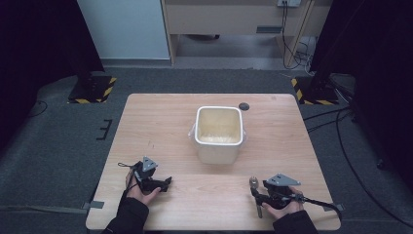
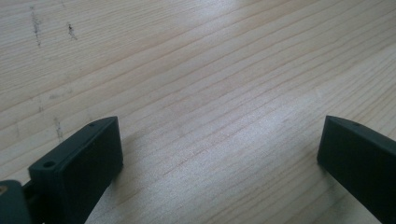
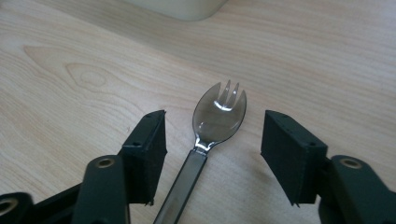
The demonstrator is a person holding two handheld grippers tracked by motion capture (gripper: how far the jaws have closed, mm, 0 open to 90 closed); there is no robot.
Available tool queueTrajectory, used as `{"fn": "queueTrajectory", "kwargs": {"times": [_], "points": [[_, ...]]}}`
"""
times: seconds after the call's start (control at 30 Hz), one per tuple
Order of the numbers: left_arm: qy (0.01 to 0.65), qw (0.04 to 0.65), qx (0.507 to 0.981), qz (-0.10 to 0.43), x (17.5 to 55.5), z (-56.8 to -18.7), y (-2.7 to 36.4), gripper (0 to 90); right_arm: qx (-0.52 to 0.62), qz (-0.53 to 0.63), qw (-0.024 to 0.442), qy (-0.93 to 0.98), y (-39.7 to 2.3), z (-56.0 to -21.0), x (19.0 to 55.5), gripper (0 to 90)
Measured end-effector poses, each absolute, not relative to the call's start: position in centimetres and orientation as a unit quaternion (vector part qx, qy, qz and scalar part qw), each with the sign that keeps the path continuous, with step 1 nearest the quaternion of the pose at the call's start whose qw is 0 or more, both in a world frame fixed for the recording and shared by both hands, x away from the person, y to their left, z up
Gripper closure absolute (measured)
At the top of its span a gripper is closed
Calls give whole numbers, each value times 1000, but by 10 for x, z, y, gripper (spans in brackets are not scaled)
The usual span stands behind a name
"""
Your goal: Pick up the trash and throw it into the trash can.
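A clear grey plastic spork (image 3: pixel 212 130) lies flat on the wooden table (image 1: pixel 160 126), its tines pointing away from me; from above the spork (image 1: pixel 254 192) is at the front right. My right gripper (image 3: pixel 212 135) is open, low over the table, one jaw on each side of the spork's bowl and neck without touching it. My right gripper (image 1: pixel 257 191) is held by a hand at the front right edge. My left gripper (image 2: pixel 219 140) is open above bare wood, and my left gripper (image 1: pixel 168 183) rests at the front left. A white square tub (image 1: pixel 218 132) stands mid-table, open-topped.
A small dark round disc (image 1: pixel 243 106) lies at the table's far edge behind the tub. The tub's base (image 3: pixel 180 7) edges into the right gripper view at the top. Cables trail off the right side of the table onto grey floor.
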State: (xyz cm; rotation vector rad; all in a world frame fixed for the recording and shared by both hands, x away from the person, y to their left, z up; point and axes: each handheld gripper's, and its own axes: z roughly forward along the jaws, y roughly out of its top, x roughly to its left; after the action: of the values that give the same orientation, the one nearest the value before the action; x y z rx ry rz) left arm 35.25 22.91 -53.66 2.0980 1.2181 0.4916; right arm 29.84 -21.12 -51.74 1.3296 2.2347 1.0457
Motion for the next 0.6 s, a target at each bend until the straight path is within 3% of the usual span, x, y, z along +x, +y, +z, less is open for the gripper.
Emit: {"fn": "queueTrajectory", "kwargs": {"times": [0.33, 0.37, 0.6], "points": [[465, 327, 801, 188, 352, -537, 229, 0, 462, 337, 165, 804, -207, -525, 296, 566], [465, 327, 801, 188, 352, -537, 229, 0, 459, 334, 169, 806, -208, -525, 296, 624], [465, 327, 801, 188, 352, -537, 229, 0, 448, 328, 169, 815, -210, -524, 296, 795]]}}
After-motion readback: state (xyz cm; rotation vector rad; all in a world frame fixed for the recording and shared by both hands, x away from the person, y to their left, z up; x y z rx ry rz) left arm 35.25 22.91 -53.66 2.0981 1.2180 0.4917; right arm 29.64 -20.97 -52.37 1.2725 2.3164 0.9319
